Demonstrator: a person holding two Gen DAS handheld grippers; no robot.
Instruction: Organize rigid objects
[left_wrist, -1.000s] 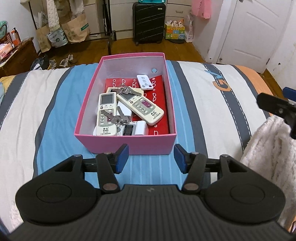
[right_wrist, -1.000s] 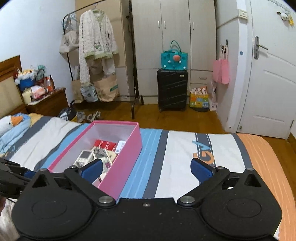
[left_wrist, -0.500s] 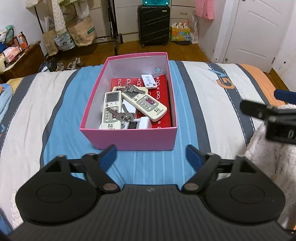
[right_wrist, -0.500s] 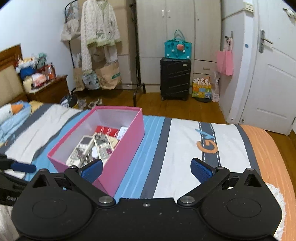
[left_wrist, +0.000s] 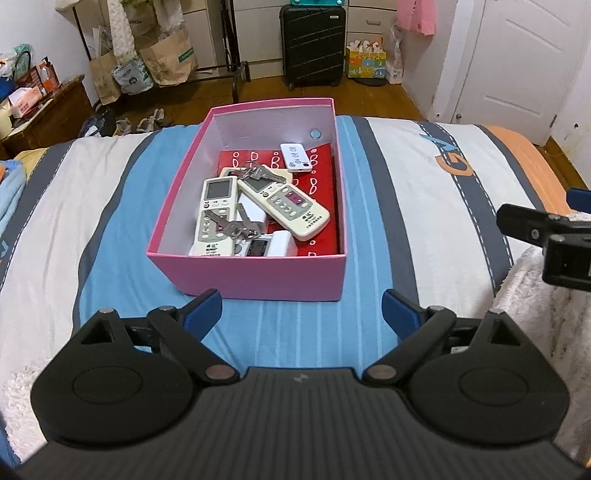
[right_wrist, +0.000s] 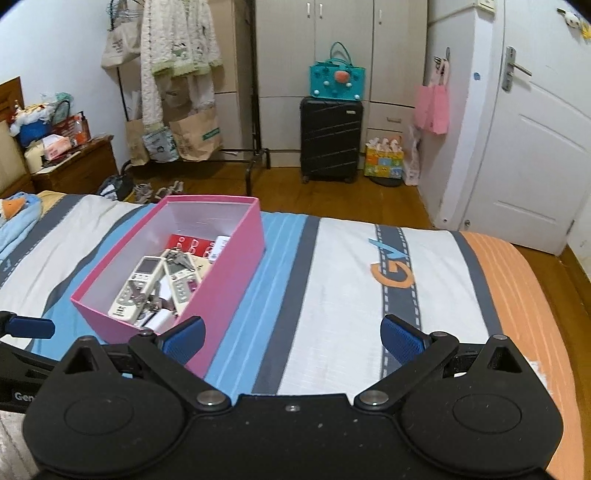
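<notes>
A pink box (left_wrist: 258, 275) (right_wrist: 236, 266) stands on the striped bed. Inside lie two large white remotes (left_wrist: 284, 205) (left_wrist: 216, 214), a small white remote (left_wrist: 295, 157), two bunches of keys (left_wrist: 231, 225), white adapters and a red packet (left_wrist: 325, 177). My left gripper (left_wrist: 301, 312) hovers just in front of the box's near wall; its jaws are opening, with nothing between them. My right gripper (right_wrist: 291, 332) stands open and empty to the right of the box, over the bedspread. Its black body (left_wrist: 554, 243) shows at the right edge of the left wrist view.
The striped bedspread (left_wrist: 424, 206) spreads around the box. A fluffy white blanket (left_wrist: 535, 314) lies at the near right. Beyond the bed are a black suitcase (right_wrist: 330, 142), a clothes rack with bags (right_wrist: 173, 92), a wooden nightstand (right_wrist: 74, 166) and a white door (right_wrist: 528, 155).
My left gripper's jaws have spread from half closed to wide. Both views have drawn back a little from the box. The right gripper stays wide.
</notes>
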